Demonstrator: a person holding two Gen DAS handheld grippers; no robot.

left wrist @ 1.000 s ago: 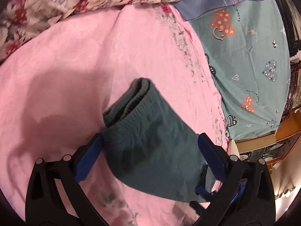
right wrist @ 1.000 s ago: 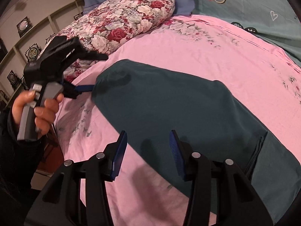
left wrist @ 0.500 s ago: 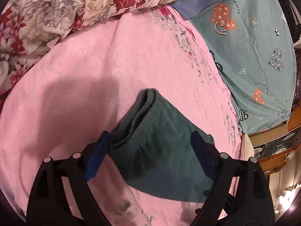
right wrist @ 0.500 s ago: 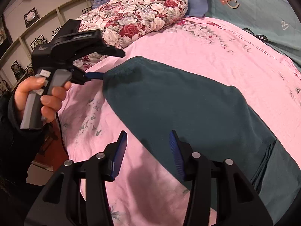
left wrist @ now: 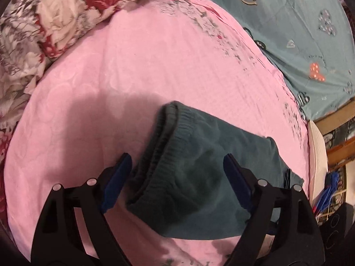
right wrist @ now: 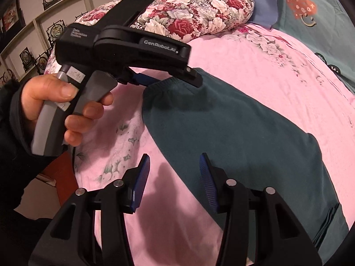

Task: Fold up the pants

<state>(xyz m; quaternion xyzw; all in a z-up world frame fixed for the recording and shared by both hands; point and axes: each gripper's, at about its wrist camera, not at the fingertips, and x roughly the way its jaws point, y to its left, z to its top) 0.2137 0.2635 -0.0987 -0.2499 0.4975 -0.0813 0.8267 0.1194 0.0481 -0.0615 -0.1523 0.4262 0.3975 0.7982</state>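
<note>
Left wrist view. Left gripper (left wrist: pixel 177 173): black frame with blue-padded fingers, lower half of the frame, jaws spread wide with nothing pinched between them. Dark teal knit pants (left wrist: pixel 199 168): folded bundle at lower centre, ribbed waistband edge turned toward the upper left of the bundle; the bundle lies between the two fingers on a pink embossed bedsheet (left wrist: pixel 155 66), with the left blue pad just beside the waistband. Floral quilt with red roses on cream (left wrist: pixel 55 17): upper left corner. Teal-grey bedcover printed with hearts (left wrist: pixel 299 33): upper right. Wooden furniture edge (left wrist: pixel 332 115): right margin, detail unclear.

Right wrist view. Right gripper (right wrist: pixel 175 179): black frame, blue ribbed fingers, bottom centre, jaws moderately apart, empty; its right finger sits over the near edge of the pants (right wrist: pixel 233 133), its left finger over the pink bedsheet (right wrist: pixel 277 71). The pants run from frame centre to the lower right, flat on the sheet. Left gripper (right wrist: pixel 175 77): black handheld unit lettered "GenRobot.AI", upper left, held by the person's left hand (right wrist: pixel 55 102); its fingertips reach the waistband corner of the pants, contact cannot be told. Floral quilt (right wrist: pixel 188 11): top centre. Teal-grey bedcover (right wrist: pixel 310 11): upper right. Wall shelving with framed items (right wrist: pixel 33 33): upper left corner.
</note>
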